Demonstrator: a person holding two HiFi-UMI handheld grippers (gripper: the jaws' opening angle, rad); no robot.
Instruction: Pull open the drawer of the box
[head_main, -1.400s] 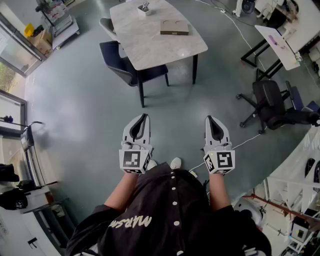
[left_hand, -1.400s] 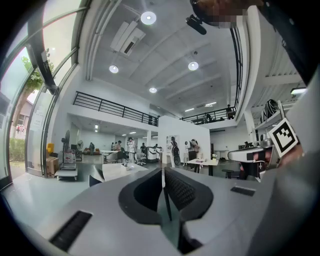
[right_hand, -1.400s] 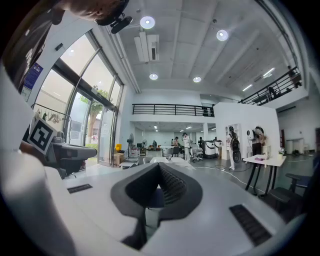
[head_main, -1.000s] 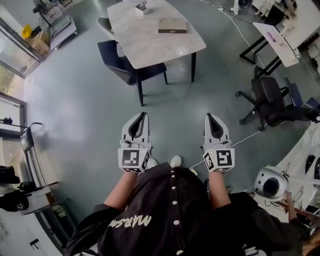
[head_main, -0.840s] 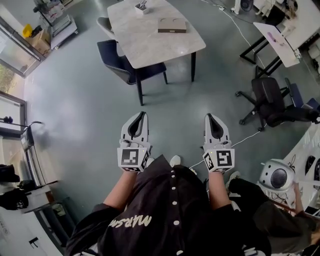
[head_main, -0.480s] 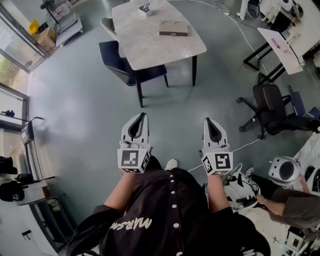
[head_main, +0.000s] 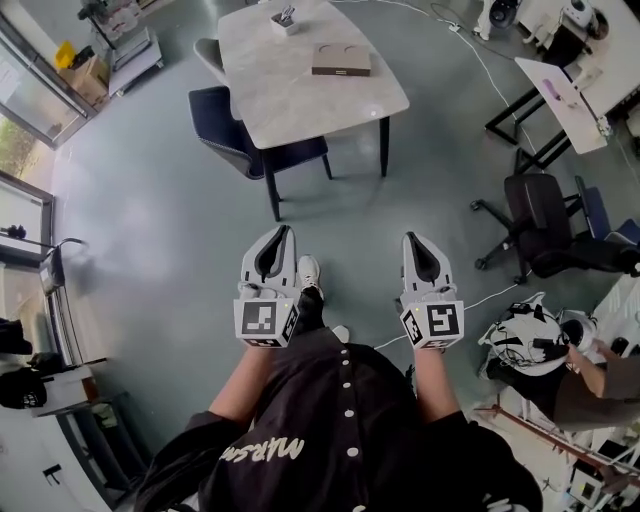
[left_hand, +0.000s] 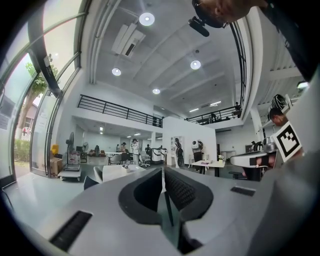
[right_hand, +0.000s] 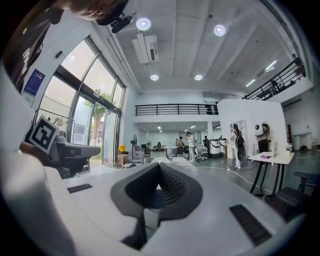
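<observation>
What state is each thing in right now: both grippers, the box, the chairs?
Left gripper: shut, empty.
Right gripper: shut, empty.
Box: flat on the table, drawer looks shut.
Blue chair: pushed in at the table.
Office chair: empty.

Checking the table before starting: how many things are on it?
2: on the table, a flat brown box centrally and a small container at the far edge, where the picture crops the tabletop; more may be hidden.

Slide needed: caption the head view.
Shut, empty left claw and right claw, far from the box on the table.
</observation>
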